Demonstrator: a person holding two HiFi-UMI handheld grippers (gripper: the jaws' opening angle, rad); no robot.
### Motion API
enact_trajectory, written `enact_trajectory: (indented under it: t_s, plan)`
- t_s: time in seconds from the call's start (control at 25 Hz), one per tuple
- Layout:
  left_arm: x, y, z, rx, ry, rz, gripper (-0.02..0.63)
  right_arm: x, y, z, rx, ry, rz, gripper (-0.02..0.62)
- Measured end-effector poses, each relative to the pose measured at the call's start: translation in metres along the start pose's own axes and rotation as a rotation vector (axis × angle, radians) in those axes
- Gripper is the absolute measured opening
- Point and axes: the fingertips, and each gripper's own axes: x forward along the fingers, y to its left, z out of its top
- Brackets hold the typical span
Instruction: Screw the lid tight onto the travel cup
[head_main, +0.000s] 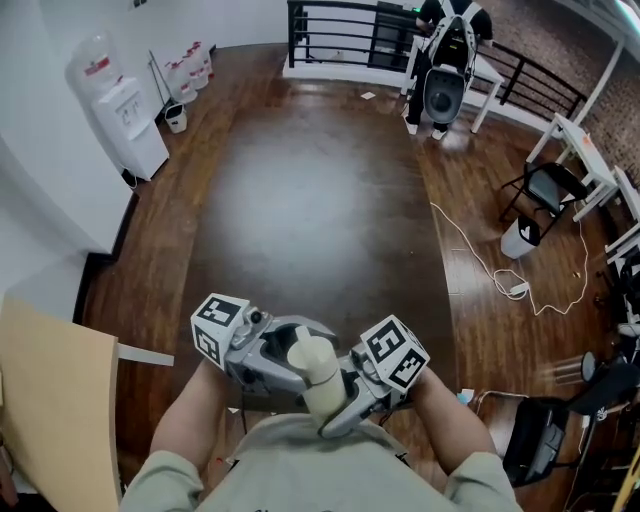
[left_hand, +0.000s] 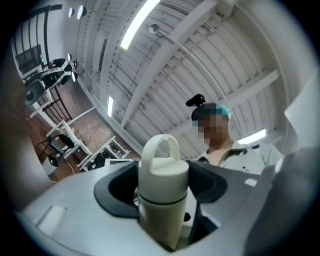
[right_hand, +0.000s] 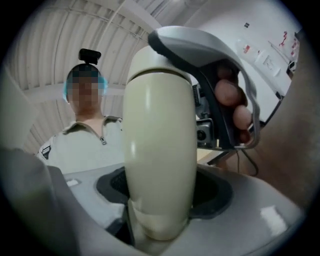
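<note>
the cream travel cup is on no tabletop or other surface: it is held in the air close to the person's chest, caught between the two grippers over the dark wooden floor. the left gripper comes in from the left with its marker cube up, and it is closed on the top end of the cup, its dark pads pressed against either side of the lid. the lid sits on the cup with a thin seam below it, and its loop handle stands up. the right gripper reaches in from the right and is clamped on the smooth body of the cup near its base, the pads touching both sides. in the right gripper view the grey shell of the left gripper covers the far end of the cup, and the fingers of the hand that holds it show just behind. farther off a white water dispenser stands by the wall at left, a black folding chair at right, and a white cable trails across the floor.
</note>
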Motion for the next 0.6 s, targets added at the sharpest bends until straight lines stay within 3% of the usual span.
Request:
enact_trajectory:
  t_s: [0.16,0.32,0.4,0.6]
  plan:
    - [0.004,-0.007,0.004,-0.024,-0.011,-0.08,0.307,0.007,0.005,0.005,-0.022,-0.01,0.027,0.304]
    - [0.004,-0.003,0.004,-0.016,0.002,-0.062,0.308,0.006,0.0,0.003,-0.025,0.003,-0.021,0.304]
    - [0.001,0.007,0.007,0.0,-0.018,0.0,0.31,0.003,-0.007,0.004,-0.04,-0.004,-0.079,0.304]
    - [-0.019,0.024,0.021,0.079,-0.089,0.244,0.368,-0.012,-0.032,0.018,-0.078,-0.071,-0.304,0.302]
